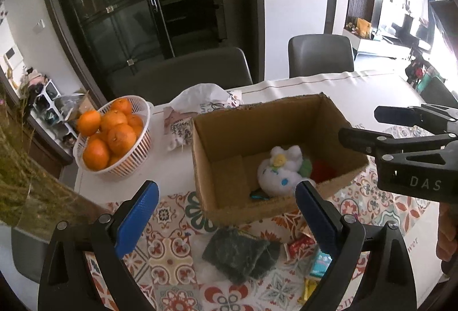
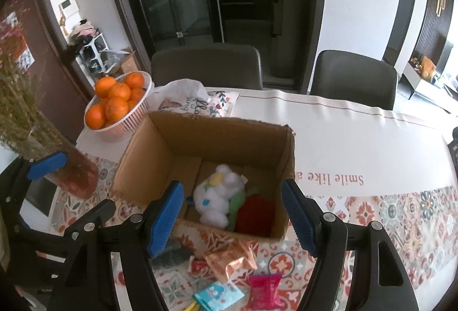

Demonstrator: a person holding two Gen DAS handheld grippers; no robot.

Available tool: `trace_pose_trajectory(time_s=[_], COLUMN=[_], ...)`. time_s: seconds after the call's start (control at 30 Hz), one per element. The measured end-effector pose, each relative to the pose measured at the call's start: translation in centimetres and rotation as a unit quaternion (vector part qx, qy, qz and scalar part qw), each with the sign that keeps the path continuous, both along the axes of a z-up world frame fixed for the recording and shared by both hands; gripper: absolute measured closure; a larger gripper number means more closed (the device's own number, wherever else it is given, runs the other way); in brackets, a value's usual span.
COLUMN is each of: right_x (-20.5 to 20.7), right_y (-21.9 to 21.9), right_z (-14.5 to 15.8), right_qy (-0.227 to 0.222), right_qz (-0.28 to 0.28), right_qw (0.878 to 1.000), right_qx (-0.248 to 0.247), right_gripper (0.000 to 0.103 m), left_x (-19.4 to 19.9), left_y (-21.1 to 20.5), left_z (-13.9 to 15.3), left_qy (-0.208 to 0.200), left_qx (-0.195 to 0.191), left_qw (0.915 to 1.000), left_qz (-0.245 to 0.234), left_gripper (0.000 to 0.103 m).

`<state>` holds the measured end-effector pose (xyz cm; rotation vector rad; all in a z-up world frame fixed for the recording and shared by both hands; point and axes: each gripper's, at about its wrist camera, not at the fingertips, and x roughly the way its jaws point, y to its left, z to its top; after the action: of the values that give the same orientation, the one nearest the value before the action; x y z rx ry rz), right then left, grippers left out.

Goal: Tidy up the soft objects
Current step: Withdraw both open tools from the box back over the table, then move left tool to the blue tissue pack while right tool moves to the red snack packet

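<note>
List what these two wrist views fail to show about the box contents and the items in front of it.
- Red soft item in the cardboard box: left view, near wall hides most; shape unclear.
- Teal object under the white plush: too little shows.
- Grey cloth: right view, right gripper finger covers it.
- Snack packets: left view, left gripper finger cuts them off.

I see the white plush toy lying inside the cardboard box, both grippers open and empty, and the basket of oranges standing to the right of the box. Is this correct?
Not entirely. The basket of oranges stands to the left of the cardboard box, as both wrist views show. The rest holds: the white plush toy lies inside the box, and the left gripper and right gripper are open and empty.
</note>
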<state>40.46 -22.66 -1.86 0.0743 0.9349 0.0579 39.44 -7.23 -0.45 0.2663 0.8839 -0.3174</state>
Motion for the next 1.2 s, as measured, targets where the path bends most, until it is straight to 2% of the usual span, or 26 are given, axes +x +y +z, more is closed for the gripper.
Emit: trace_pose_trajectory(time_s=[0.3, 0.6, 1.2], right_x=[-3.8, -7.2, -11.1], right_y=[-0.3, -2.0, -4.6], right_z=[-0.5, -2.7, -10.3], right_qy=[0.010, 0.039, 0.120], right_qz=[-0.005, -0.015, -0.015], right_qw=[1.000, 0.999, 0.993], right_qx=[-0.004, -0.004, 0.000], right_gripper=[0.031, 0.031, 0.031], left_x=[-3.6, -6.5, -10.5], left_y=[-0.7, -3.2, -7.5], left_z=[-0.6, -2.8, -9.3], left_qy=[0.023, 0.053, 0.115], left_qx=[-0.002, 0.010, 0.048], left_qw=[0.9995, 0.9967, 0.9798], left_qz=[-0.020, -0.062, -0.157], left_gripper=[0.005, 0.005, 0.006])
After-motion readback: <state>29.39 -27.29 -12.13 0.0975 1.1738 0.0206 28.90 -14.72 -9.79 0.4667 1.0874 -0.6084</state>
